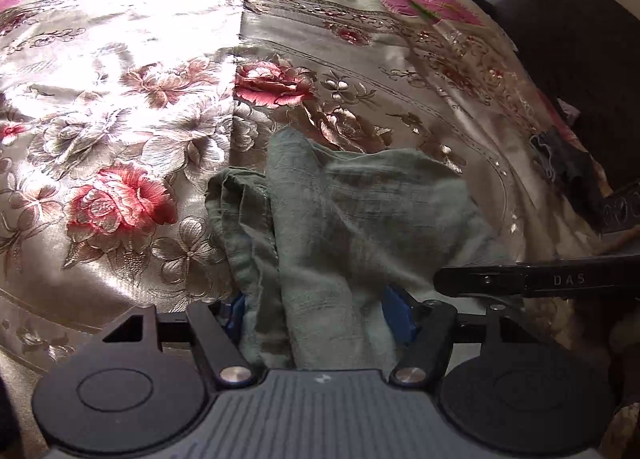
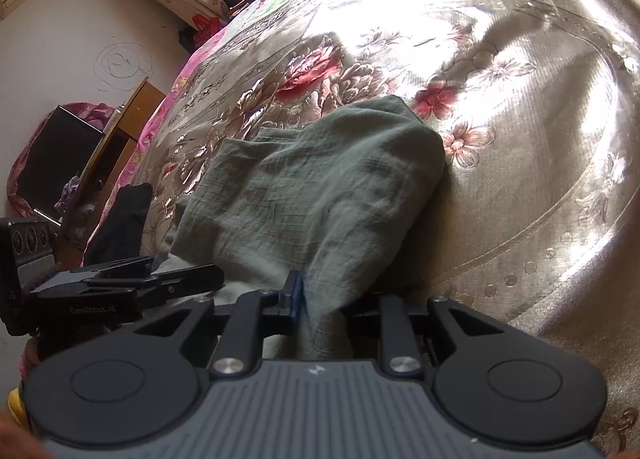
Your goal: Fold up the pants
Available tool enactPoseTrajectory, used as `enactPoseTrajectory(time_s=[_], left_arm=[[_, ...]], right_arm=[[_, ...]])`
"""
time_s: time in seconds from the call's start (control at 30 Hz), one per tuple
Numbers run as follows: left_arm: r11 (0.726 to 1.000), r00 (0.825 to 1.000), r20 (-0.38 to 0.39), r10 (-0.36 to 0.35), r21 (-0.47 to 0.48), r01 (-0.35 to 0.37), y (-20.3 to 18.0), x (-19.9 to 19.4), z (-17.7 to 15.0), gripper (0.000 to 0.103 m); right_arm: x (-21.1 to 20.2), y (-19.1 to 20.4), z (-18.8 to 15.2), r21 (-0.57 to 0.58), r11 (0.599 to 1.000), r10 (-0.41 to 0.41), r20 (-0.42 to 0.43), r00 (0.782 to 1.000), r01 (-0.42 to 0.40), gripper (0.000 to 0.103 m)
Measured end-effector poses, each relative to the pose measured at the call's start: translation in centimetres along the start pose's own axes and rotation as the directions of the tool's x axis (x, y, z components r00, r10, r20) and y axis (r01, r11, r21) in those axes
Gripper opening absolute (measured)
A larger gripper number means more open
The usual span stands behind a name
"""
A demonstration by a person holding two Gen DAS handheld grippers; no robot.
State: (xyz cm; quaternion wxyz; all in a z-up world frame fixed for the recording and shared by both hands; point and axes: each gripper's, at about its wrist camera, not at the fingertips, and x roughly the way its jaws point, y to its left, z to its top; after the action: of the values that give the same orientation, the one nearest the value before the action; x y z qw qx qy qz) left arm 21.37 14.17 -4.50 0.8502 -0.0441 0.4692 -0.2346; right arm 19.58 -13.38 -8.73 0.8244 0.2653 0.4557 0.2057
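Note:
The grey-green pants (image 1: 348,211) lie bunched on a floral satin bedspread (image 1: 120,139); they also show in the right wrist view (image 2: 320,187). My left gripper (image 1: 316,319) has its blue pads (image 1: 396,315) on either side of a thick fold of the pants, with cloth filling the gap. My right gripper (image 2: 316,299) is shut on a near edge of the pants, its blue pad (image 2: 295,291) pressed to the cloth. The right gripper's finger (image 1: 520,281) reaches in from the right in the left wrist view. The left gripper (image 2: 132,287) shows at the left in the right wrist view.
The bedspread (image 2: 500,99) spreads wide beyond the pants. A dark garment (image 1: 568,167) lies at the bed's right edge. A wooden cabinet (image 2: 120,131) and a black box (image 2: 56,159) stand beside the bed by a white wall.

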Motion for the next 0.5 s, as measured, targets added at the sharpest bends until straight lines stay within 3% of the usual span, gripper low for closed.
enactPoseTrajectory(time_s=[0.1,0.23,0.33,0.37,0.4,0.5], left_arm=[[0.997,0.999,-0.015,0.049,0.054,-0.049,0.0,0.6,-0.2,0.079],[0.999,1.0,0.003,0.012,-0.051,-0.012,2.0,1.6,0.5,0.079],[0.999,0.999,0.019,0.031,-0.038,-0.03,0.4,2.6,0.7,0.081],[0.999,0.999,0.026,0.02,-0.04,-0.019,0.0,2.6,0.7,0.076],[0.998,0.999,0.042,-0.006,-0.057,0.008,-0.2,2.3,0.7,0.059],[0.993,0.993,0.101,-0.056,-0.102,0.066,0.3,0.7,0.9,0.037]], right_arm=[[0.0,-0.6,0.2,0.004,1.0,0.022,-0.01,1.0,-0.022,0.021],[1.1,-0.6,0.7,-0.005,1.0,0.031,-0.014,0.999,-0.031,0.022],[2.4,-1.3,1.0,0.089,0.993,0.07,0.012,0.997,-0.071,0.022],[2.5,-1.2,1.1,0.108,0.992,0.069,0.012,0.998,-0.069,0.02],[2.3,-0.7,1.2,0.092,0.994,0.062,0.012,0.998,-0.063,0.015],[0.7,1.1,1.4,0.054,0.993,0.105,0.025,0.994,-0.106,0.01]])
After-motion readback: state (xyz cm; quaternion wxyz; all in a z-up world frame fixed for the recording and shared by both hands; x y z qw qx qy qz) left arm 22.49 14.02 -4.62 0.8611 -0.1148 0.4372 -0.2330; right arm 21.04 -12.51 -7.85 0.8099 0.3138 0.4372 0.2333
